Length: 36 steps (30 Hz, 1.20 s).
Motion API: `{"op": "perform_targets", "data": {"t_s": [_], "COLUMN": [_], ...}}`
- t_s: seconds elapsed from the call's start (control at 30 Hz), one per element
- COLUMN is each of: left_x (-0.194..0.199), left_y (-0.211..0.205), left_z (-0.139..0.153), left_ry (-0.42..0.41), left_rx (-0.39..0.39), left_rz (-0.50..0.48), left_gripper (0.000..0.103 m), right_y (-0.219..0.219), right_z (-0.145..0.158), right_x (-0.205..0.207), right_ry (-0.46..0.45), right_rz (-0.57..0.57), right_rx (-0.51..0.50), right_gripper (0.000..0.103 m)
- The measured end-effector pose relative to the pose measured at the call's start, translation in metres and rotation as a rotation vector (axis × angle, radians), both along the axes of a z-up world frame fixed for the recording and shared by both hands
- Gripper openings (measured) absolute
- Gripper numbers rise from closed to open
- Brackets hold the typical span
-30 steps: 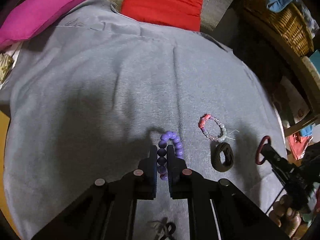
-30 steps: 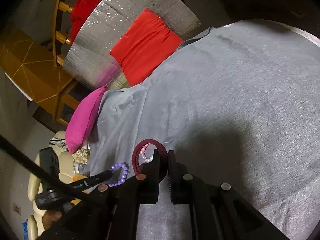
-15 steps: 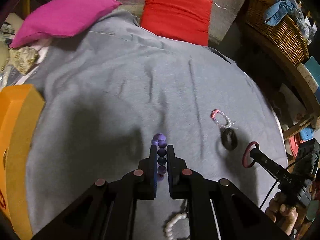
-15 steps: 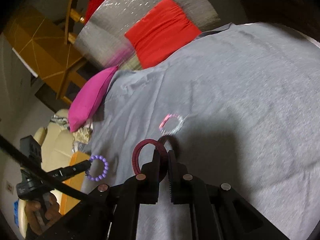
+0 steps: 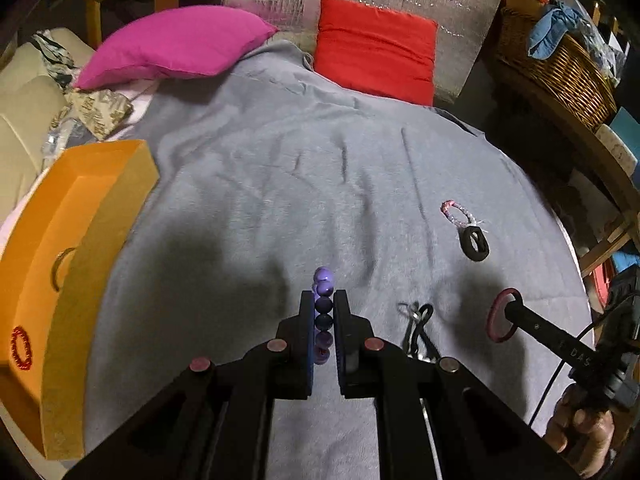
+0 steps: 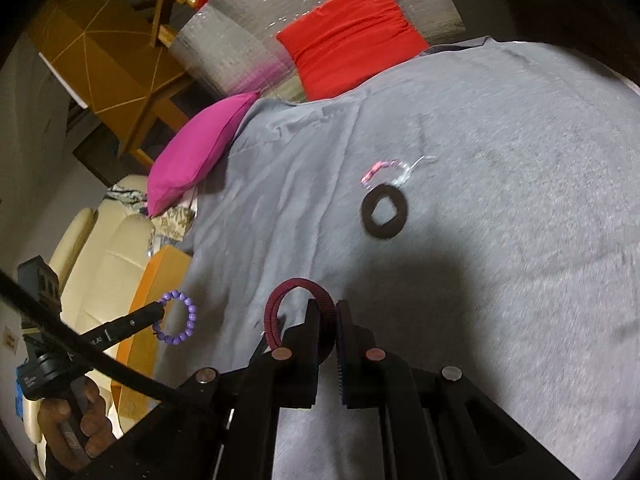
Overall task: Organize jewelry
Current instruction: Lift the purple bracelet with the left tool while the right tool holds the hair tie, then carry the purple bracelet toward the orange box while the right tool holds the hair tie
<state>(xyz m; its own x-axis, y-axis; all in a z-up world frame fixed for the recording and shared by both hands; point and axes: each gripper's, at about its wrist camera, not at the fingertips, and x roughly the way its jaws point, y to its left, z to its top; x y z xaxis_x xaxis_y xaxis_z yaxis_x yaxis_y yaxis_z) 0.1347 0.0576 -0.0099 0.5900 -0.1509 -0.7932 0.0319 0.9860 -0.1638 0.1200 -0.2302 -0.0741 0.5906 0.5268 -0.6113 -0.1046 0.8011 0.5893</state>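
Observation:
My left gripper (image 5: 323, 300) is shut on a purple bead bracelet (image 5: 323, 308), held above the grey blanket (image 5: 260, 200); the same bracelet (image 6: 178, 317) shows in the right wrist view. My right gripper (image 6: 328, 312) is shut on a dark red ring bracelet (image 6: 294, 292), also seen as the maroon ring (image 5: 502, 316) at the right of the left wrist view. An orange box (image 5: 76, 236) lies at the left; a red bead bracelet (image 5: 20, 348) and a thin ring (image 5: 60, 268) rest in it. A pink bead bracelet (image 5: 456, 212) and a black hair tie (image 5: 474, 243) lie on the blanket.
A magenta pillow (image 5: 176, 46) and a red cushion (image 5: 376, 48) lie at the far end. A wicker basket (image 5: 560, 72) stands on a shelf at the right. A dark cord-like item (image 5: 418, 320) rests on the blanket near my left fingers. A beige sofa (image 6: 100, 248) is beside the box.
Both grippers have lifted and drawn back toward the left. The orange box has come into the left wrist view. The pink bracelet and black hair tie now sit farther off.

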Motion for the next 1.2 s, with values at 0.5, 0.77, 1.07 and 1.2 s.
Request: {"op": "perform_targets", "data": {"t_s": [0.5, 0.77, 1.07, 1.2], "left_x": [-0.049, -0.064, -0.075, -0.078], "left_y": [0.012, 0.026, 0.043, 0.048], "left_z": [0.012, 0.017, 0.018, 0.017], "left_ry": [-0.052, -0.069, -0.078, -0.075], "left_rx": [-0.005, -0.009, -0.015, -0.022], "left_rz": [0.025, 0.048, 0.089, 0.102], "left_gripper": [0.009, 0.009, 0.009, 0.009], "right_y": [0.043, 0.063, 0.083, 0.09], "right_z": [0.025, 0.035, 0.041, 0.042], "right_x": [-0.036, -0.045, -0.05, -0.052], "right_ry": [-0.03, -0.044, -0.054, -0.058], "right_rz": [0.073, 0.107, 0.137, 0.15], "right_rx": [-0.065, -0.089, -0.115, -0.124], "right_gripper": [0.008, 0.008, 0.008, 0.008]}}
